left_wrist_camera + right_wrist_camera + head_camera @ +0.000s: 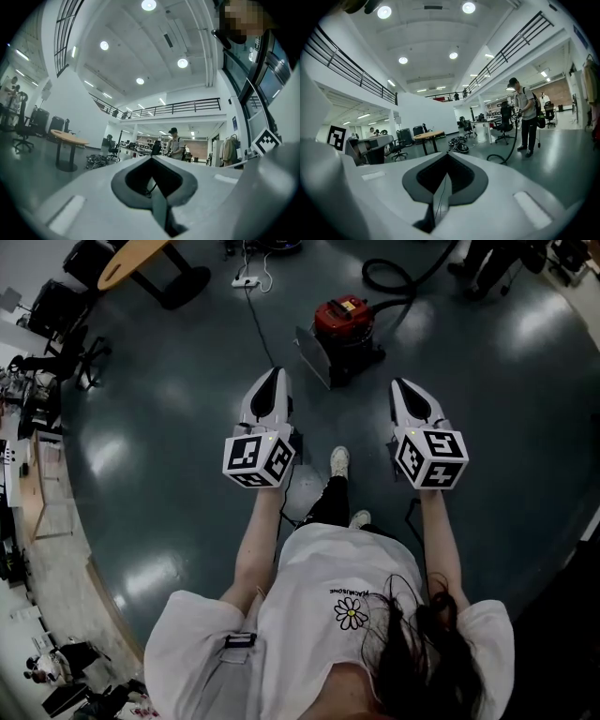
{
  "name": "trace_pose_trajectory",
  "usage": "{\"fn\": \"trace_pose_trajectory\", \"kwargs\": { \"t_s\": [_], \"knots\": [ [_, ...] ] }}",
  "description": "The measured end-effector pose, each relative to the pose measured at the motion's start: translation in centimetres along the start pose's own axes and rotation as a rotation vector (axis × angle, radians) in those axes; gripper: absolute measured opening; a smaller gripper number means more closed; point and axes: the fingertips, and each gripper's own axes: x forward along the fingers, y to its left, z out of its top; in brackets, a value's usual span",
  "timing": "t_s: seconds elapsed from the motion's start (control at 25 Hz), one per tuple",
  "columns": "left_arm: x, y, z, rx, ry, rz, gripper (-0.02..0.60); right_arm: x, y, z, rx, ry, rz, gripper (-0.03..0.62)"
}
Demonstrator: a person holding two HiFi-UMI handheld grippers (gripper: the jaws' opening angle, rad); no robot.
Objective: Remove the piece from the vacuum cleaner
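The red vacuum cleaner (344, 319) stands on the dark floor ahead of me, its black hose (388, 282) curling off to the back right. A flat grey piece (315, 356) leans at its front left side. My left gripper (273, 378) is held out in the air short of the vacuum and to its left, jaws shut on nothing. The right gripper (403, 386), also shut and empty, is level with it and to the vacuum's right. Both point out level across the hall, so the left gripper (151, 159) and the right gripper (446, 156) views miss the vacuum.
A round wooden table (131, 259) stands at the back left, with office chairs (61, 310) beside it. A power strip and cable (247, 281) lie behind the vacuum. A person (526, 117) stands by a hose (507, 152) in the right gripper view.
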Motion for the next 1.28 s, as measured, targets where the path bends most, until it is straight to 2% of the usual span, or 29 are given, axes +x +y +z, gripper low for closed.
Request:
{"fn": "trace_pose_trajectory", "kwargs": {
  "t_s": [0.2,0.44,0.64,0.84,0.96,1.16,1.28],
  "knots": [
    [6.1,4.3,-1.5,-0.020,-0.002,0.025,0.001,7.4,-1.8,1.3,-0.041,0.034,0.019,0.025],
    [12.8,9.3,-0.7,-0.043,-0.003,0.038,0.001,16.3,-2.3,4.8,-0.073,0.062,0.043,0.026],
    [16.8,13.3,-1.8,-0.071,0.023,0.047,0.001,21.6,-1.8,4.6,-0.101,0.099,0.055,0.026],
    [20.0,14.7,-2.7,-0.088,0.051,0.041,0.001,25.5,-2.9,3.8,-0.098,0.160,0.074,0.026],
    [22.3,15.8,-3.8,-0.102,0.053,0.065,0.001,29.1,-4.3,3.3,-0.091,0.172,0.104,0.026],
    [26.3,15.5,-5.2,-0.031,0.101,0.067,0.001,34.8,-6.8,3.4,-0.102,0.187,0.136,0.026],
    [29.0,16.0,-6.0,-0.029,0.134,0.085,0.001,37.8,-8.2,4.3,-0.086,0.189,0.162,0.026]
  ]
}}
